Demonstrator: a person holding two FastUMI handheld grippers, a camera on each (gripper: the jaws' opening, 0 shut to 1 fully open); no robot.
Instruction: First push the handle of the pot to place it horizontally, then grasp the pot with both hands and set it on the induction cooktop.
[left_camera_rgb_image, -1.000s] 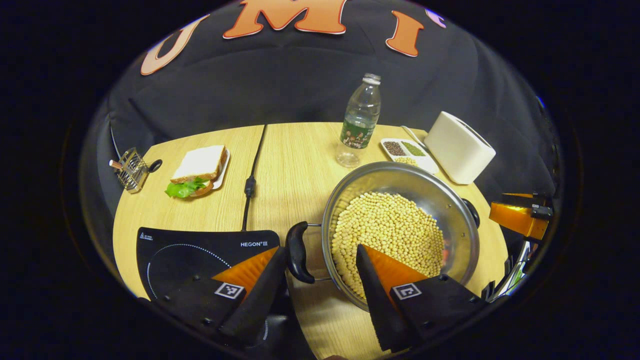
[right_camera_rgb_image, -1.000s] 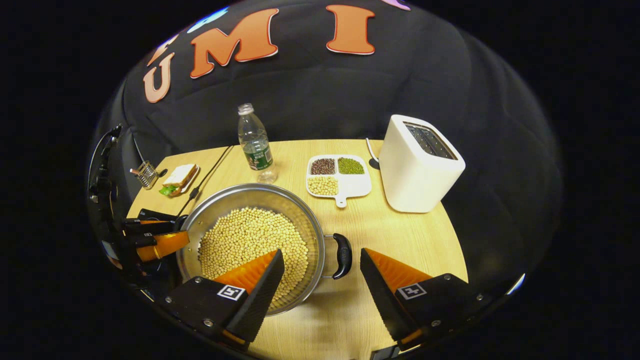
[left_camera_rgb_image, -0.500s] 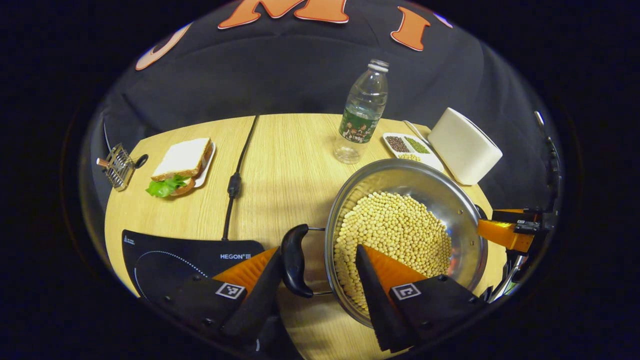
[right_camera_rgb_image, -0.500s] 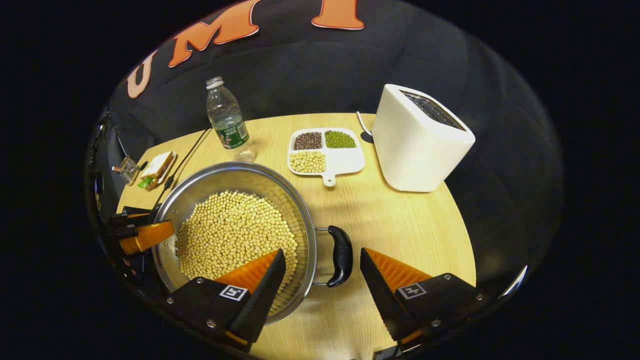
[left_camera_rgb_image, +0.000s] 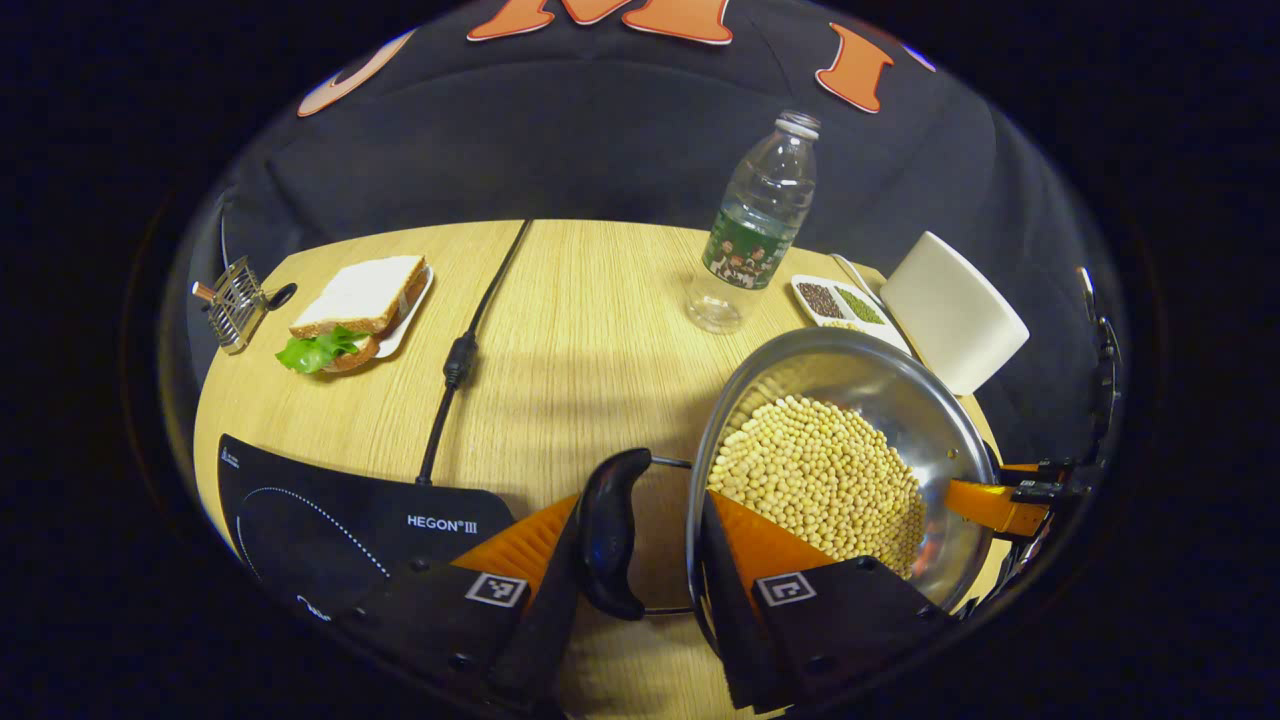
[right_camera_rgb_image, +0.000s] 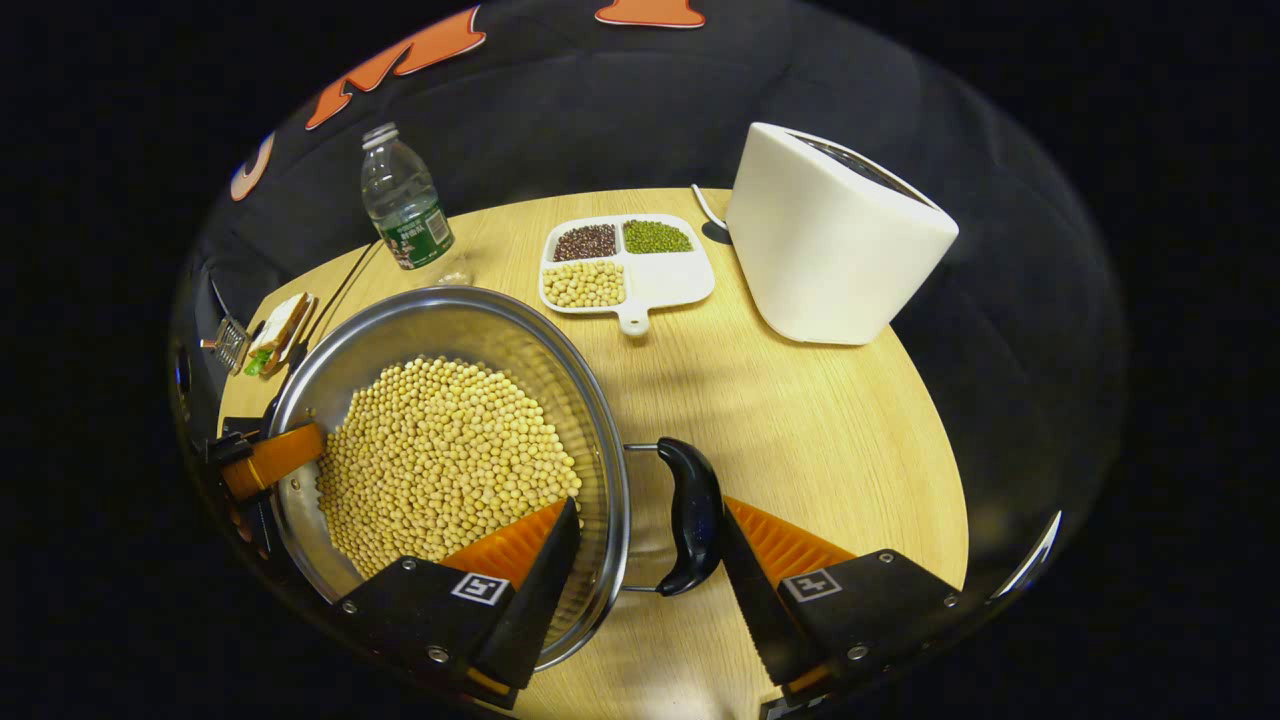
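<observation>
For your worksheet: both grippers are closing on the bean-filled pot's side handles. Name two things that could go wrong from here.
1. The pot is heaped with loose soybeans; an uneven lift could tip it and spill them.
2. The right gripper straddles rim and handle with one finger inside, so its grip may slip.

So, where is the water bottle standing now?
In the left gripper view the water bottle stands upright at the table's far edge, just behind the pot, left of the divided dish.
</observation>
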